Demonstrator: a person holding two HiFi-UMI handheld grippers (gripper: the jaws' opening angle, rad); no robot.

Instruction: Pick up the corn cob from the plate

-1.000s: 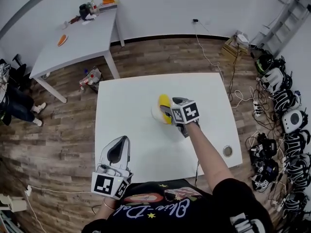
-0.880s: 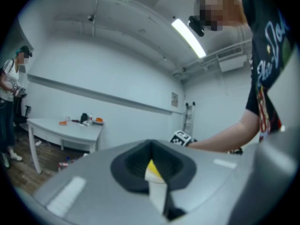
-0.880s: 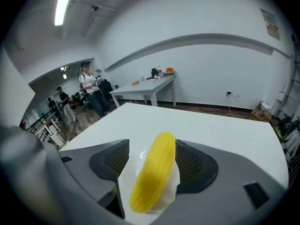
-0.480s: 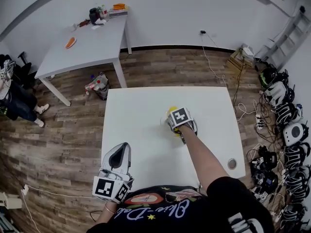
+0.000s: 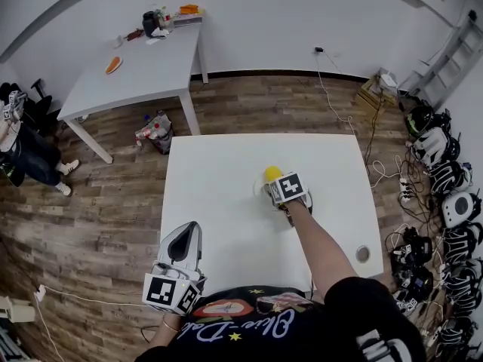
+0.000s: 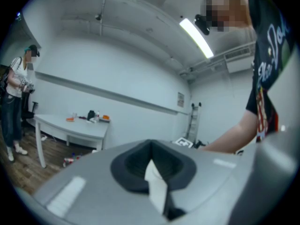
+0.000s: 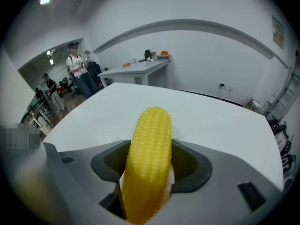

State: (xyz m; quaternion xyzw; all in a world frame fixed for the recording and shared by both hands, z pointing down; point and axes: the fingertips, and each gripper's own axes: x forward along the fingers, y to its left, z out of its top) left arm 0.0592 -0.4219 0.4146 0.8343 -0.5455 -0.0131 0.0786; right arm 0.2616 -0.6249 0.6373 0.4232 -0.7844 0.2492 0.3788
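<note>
Right gripper view shows the right tongs (image 7: 150, 165) clenched on the yellow corn cob (image 7: 151, 132), its tip jutting forward beyond them over the white counter (image 7: 225, 125), while the left tongs (image 6: 152, 172) are pinched together, empty.

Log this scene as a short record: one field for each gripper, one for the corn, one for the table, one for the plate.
left gripper: jaws shut, nothing between them, over the table's near left part
right gripper: jaws shut on the corn cob
corn cob: yellow, clamped at its lower part, free end pointing away from the gripper
table: white
plate: not clear against the white table
</note>
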